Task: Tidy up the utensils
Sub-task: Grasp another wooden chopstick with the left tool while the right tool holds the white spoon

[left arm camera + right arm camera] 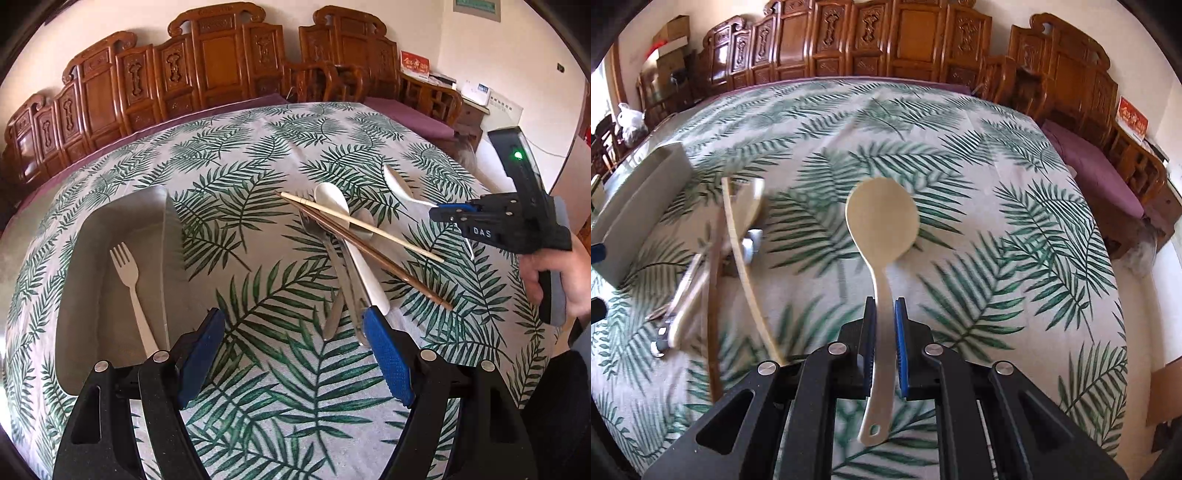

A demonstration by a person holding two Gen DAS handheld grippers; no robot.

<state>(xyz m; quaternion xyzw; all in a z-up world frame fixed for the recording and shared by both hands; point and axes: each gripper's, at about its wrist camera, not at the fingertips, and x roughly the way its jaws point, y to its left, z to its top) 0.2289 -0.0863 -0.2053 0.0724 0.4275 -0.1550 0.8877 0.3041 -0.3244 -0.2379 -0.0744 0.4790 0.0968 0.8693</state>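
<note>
Left of the counter [258, 147], covered by a leaf-print cloth, stands the grey tray [122, 221]. One cream plastic fork [131, 280] lies inside it, tines pointing away.

The left hand-held gripper [295, 354] hangs over bare cloth between the tray and the pile, its blue pads wide apart, holding nothing and touching nothing.

At centre the remaining utensils [343, 258] lie heaped: a metal fork, a metal knife or spoon handle, a white spoon, a pale chopstick [362, 225] and a dark chopstick [376, 258] crossing over them.

At right the right hand-held gripper [884, 332] is closed on the cream spoon [882, 221], clamped on the narrow handle about halfway along, bowl forward and clear of the cloth.

Risks, as judged:
- The spoon is pinched on a thin handle with the heavy bowl far out; it may pivot or slip during transfer to the tray.
- The right-wrist view is motion-blurred on its left side, suggesting quick travel; haste raises the slip risk.
- The chopsticks rest loosely on the heap; lifting any item below could roll them off.
</note>
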